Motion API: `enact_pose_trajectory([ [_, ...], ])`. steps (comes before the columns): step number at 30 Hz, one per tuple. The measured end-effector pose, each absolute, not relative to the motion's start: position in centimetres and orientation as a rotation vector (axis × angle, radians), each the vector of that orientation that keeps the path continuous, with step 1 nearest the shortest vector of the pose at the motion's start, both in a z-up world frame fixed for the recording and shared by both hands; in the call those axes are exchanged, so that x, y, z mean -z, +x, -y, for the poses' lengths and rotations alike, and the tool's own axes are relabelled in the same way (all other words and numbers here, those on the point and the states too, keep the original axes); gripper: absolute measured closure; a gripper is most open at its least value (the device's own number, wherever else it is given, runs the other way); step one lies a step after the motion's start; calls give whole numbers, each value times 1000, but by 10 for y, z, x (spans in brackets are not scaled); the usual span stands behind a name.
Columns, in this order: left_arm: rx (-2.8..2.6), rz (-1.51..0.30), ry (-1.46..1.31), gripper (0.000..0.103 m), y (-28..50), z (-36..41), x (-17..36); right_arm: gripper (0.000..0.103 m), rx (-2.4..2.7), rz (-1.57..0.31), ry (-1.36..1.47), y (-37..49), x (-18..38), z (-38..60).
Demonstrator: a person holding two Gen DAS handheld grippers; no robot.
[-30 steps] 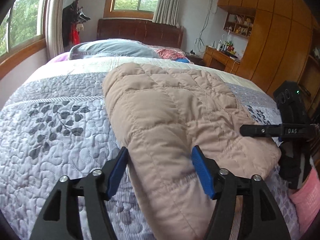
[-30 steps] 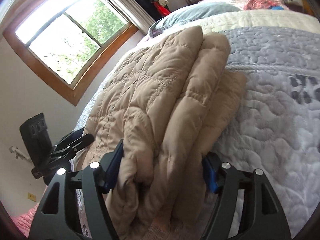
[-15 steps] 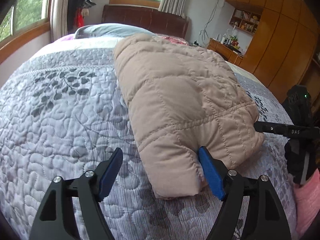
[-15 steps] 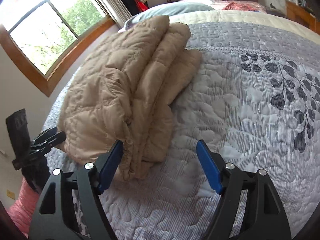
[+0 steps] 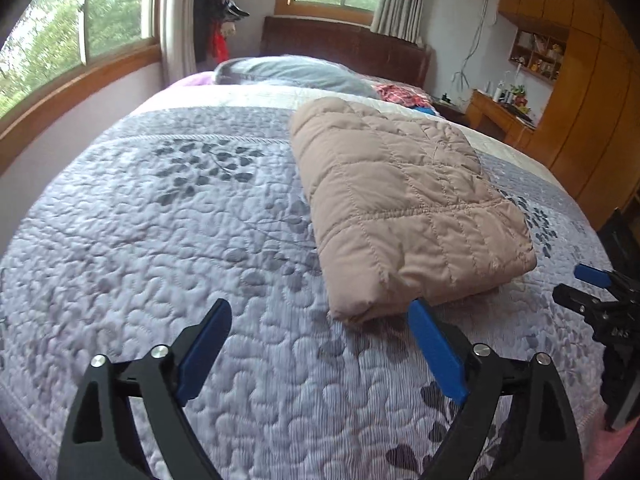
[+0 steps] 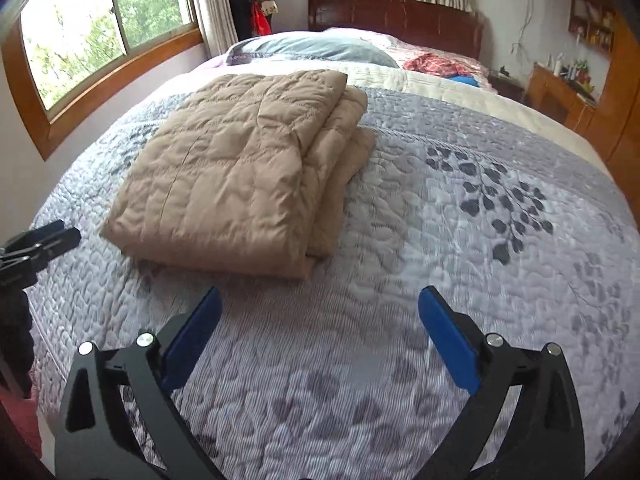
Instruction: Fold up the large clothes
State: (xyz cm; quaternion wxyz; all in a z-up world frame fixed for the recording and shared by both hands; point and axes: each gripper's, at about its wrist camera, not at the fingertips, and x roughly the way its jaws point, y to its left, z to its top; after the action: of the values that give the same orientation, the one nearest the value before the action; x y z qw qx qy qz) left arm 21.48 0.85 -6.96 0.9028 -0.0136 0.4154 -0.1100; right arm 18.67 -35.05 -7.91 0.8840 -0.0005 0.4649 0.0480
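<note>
Two claws have let go since a second ago. The left claw and right claw are opening wide, nothing between them. The folded tan coat lies alone on the grey bed, near windows.

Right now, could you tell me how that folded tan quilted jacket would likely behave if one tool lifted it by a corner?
The tan quilted jacket would probably flop and unfold, since its stacked layers lie loose. Its puffy quilting suggests it is light for its bulk. A push would likely bunch it on the textured bedspread rather than slide it.
</note>
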Motion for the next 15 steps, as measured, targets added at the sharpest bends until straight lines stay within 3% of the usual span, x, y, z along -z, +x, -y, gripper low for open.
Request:
enact_pose_trajectory([
  [15, 143, -779, 45, 11, 147, -5, 34, 5, -44, -940, 79, 135, 47, 340],
])
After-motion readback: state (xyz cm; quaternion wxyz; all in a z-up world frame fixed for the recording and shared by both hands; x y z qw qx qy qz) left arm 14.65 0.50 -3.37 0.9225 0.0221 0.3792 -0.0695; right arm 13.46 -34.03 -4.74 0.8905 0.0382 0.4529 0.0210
